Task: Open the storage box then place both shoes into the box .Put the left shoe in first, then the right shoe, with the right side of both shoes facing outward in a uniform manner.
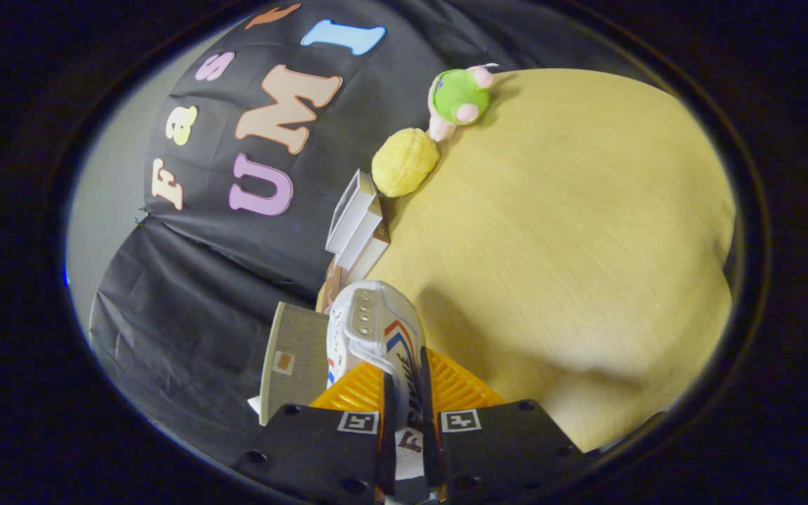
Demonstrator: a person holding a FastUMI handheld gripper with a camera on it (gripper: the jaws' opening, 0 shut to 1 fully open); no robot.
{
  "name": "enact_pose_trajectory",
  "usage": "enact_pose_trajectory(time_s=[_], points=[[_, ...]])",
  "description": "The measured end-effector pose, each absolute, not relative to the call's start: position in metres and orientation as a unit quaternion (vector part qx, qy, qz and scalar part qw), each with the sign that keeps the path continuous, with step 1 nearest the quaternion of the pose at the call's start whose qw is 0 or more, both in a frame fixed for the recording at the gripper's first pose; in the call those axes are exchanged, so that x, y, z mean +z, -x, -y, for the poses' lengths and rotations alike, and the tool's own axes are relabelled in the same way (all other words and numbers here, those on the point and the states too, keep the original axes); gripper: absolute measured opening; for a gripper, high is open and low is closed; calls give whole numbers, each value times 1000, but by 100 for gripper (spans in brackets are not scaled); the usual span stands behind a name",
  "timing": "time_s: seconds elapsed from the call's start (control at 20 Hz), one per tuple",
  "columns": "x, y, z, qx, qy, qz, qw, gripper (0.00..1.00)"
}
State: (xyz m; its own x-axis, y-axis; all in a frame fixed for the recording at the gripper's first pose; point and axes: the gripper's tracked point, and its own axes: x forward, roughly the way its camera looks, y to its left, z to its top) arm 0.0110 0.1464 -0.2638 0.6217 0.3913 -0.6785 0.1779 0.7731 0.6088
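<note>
There is one white shoe [379, 337], held between the two fingers [388, 414] of the gripper [404, 410]. On the one wooden table [572, 231] are two plush toys, one green [460, 98], one yellow [404, 161], and one grey box [295, 358].

The gripper [404, 403] is rolled sideways, both fingers [388, 414] pinched nearly together on the shoe [376, 330].

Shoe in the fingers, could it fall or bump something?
It might. The fingers pinch only a thin part of the white shoe, so it could slip or twist. The shoe hangs close to the grey box and could knock it. The small cartons stand just beyond, near the table edge.
</note>
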Motion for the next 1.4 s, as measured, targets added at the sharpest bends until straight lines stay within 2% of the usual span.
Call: enact_pose_trajectory(time_s=[0.45, 0.85, 1.2, 1.4], points=[[-214, -9, -218, 123, -374, -430, 813, 18], [-202, -14, -327, 183, -354, -450, 799, 18], [-207, -21, -414, 209, -248, -469, 821, 18], [-228, -36, -438, 184, -136, -459, 859, 18]])
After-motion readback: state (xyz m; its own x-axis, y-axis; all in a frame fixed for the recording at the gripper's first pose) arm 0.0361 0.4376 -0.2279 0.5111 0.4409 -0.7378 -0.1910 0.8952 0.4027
